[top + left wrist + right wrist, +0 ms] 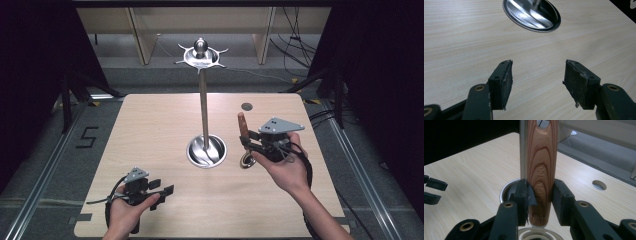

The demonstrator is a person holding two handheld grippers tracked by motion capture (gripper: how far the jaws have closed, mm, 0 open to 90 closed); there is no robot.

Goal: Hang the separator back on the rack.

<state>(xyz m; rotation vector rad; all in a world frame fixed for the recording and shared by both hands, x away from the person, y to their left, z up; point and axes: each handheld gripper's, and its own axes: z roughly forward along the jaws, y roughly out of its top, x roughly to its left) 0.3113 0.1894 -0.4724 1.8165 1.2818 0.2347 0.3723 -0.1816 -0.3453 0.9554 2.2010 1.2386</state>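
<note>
High view: a wooden-handled utensil (pixel 243 135) was seen held upright in the right gripper (pixel 248 145), above the table (pixel 150 130) and just to the right of the rack's round steel base (pixel 206 150). The handle's long axis ran near vertical, with its hanging hole uppermost and its metal head (pixel 246 160) below the jaws, close over the tabletop. In the right gripper view, the two black pads (pixel 560 195) were shown clamped on the handle's (pixel 540 170) lower part, one against each side, and the rack's steel pole (pixel 523 150) stood immediately behind. The hooked crown (pixel 201 56) of the rack was pictured well above the gripped tool, at the top of the pole (pixel 204 105) and up and to the left of the handle's hole. Any hanging, it was judged, would require the tool to be raised along its own axis and carried toward a hook. The left gripper (pixel 157 192) was held low near the table's front edge, well apart from the rack; in the left gripper view its pads (pixel 504 82) stood wide apart with nothing between them. The right hand (pixel 282 167) was clearly the nearer to the rack.
</note>
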